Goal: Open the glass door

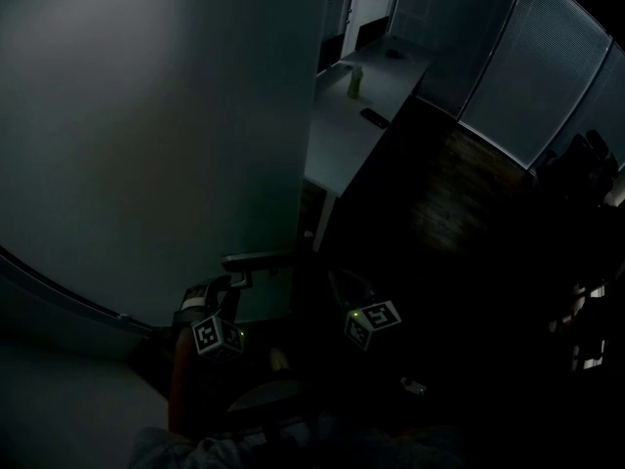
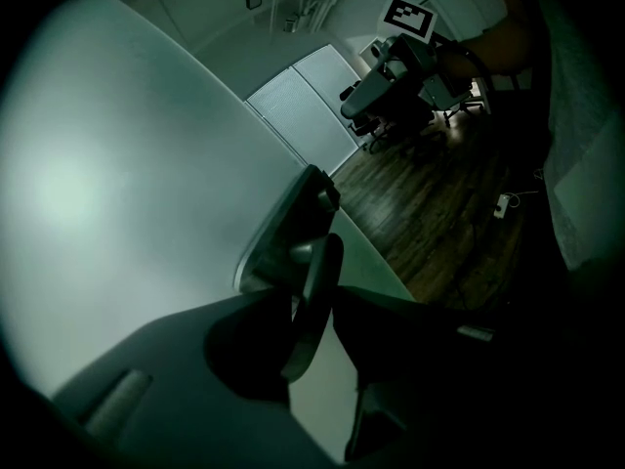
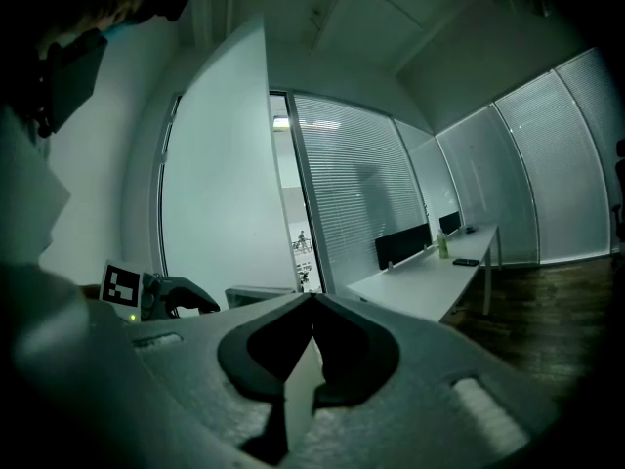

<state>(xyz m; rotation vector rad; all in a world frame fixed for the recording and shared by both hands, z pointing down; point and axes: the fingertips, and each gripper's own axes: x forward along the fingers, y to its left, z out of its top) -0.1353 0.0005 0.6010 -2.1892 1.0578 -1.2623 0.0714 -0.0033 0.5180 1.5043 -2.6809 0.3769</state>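
The left gripper [image 2: 311,296] is clamped on the lever handle [image 2: 291,231] of the glass door [image 2: 117,184]; the right gripper [image 3: 312,299] hangs nearby, jaws together

Was dim throughout, close to black over the floor [image 1: 439,203] and the lower half of the head view. Drew its only light, cool and grey-green, through the frosted glass door [image 1: 146,115] and the blinds [image 3: 352,184]. Caught a soft pale glow on the desk [image 1: 347,130]. Cut the door handle [image 2: 314,291] down to a dark silhouette against the pane. Curved straight edges hard toward the rims, faded into black corners, smeared near parts, looked grainy.
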